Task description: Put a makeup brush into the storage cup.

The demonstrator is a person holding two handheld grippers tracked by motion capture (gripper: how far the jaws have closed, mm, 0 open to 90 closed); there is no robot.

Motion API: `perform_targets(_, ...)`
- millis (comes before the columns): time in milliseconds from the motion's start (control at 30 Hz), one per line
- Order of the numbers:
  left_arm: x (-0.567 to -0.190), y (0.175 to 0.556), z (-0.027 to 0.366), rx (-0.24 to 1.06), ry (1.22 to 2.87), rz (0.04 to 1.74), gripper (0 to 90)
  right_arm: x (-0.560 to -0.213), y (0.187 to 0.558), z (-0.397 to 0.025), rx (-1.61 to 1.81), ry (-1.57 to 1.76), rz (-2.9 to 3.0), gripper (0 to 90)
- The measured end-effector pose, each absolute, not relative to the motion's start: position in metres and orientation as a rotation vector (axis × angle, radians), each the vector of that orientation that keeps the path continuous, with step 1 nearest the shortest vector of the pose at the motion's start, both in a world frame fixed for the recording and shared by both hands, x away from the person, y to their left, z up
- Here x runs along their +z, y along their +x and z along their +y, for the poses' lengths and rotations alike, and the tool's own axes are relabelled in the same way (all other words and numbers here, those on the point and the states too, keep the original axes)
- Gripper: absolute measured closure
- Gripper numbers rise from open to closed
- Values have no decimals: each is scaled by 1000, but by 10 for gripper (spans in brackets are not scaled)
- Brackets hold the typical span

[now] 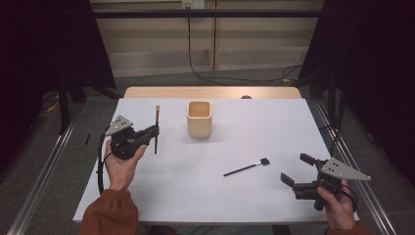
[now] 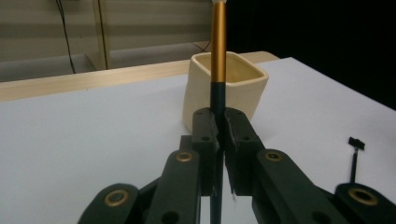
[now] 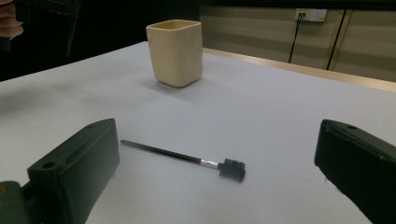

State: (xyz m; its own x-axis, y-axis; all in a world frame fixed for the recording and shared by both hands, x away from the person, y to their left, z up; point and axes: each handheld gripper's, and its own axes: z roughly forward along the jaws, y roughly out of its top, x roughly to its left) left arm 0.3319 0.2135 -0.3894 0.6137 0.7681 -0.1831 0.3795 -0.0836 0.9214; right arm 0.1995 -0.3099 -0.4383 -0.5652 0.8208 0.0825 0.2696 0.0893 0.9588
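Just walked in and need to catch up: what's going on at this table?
A person works with a tool in each hand. The left tool is shut on a black-and-gold brush, held upright left of the cream cup. The right tool is open and apart from a small black brush lying flat on the white table.

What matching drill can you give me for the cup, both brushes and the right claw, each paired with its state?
Things:
1. cup
2. gold-and-black brush
3. small black brush
4. right claw

States:
A. open, holding nothing
B. lying flat on the white table
C. clamped upright in the left claw
D. standing upright near the table's far edge

Pairs: 1-D, 2-C, 3-B, 4-A
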Motion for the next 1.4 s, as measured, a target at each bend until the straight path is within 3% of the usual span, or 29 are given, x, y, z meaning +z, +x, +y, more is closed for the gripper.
perform_targets(600,-378,330,206,449,1683,857,839,-438,199,-310,1503,1062,1901,0)
perform_targets(1400,-360,337,167,425,1729,788,839,-438,199,-311,1509,1064,1896,0)
